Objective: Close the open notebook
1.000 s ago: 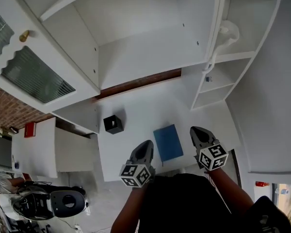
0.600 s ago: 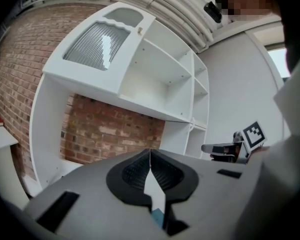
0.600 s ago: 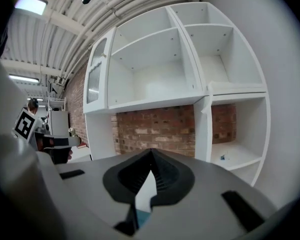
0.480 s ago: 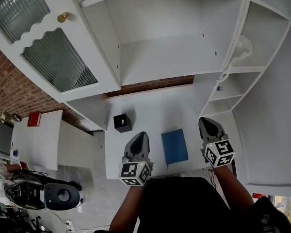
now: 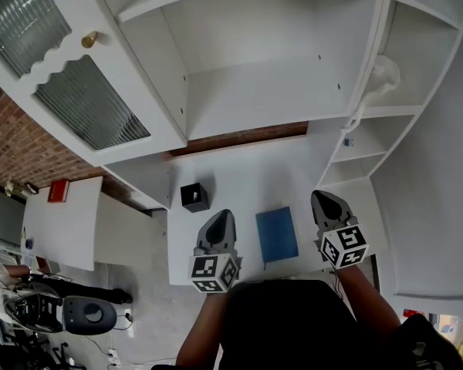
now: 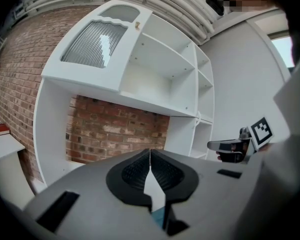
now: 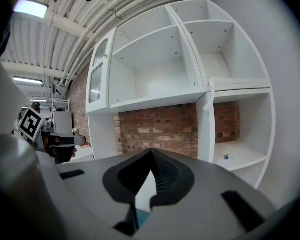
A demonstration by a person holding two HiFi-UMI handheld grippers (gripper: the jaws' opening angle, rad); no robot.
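White shelving (image 5: 255,83) rises ahead of us against a red brick wall (image 5: 239,139), with a ribbed-glass cabinet door (image 5: 85,102) and its brass knob (image 5: 89,39) off to the left, and below it runs the white table (image 5: 239,172) right in front of us. On that table the blue notebook (image 5: 277,235) lies flat and closed, cover up, close to the front edge on our side, its long sides running away from us. A small black box (image 5: 194,196) sits on the table farther back and to the left of the notebook, well apart from it. We hold the left gripper (image 5: 223,216) to the left of the notebook and the right gripper (image 5: 323,198) to its right, so the notebook lies between the two, and neither gripper touches it; both hang above the table's front edge and point roughly level toward the shelving. From the left gripper view we see its jaws pressed together with nothing between them, brick and shelves beyond the tips and a sliver of blue low in the gap beneath. From the right gripper view we see the same: jaws together, nothing held, the brick wall straight ahead
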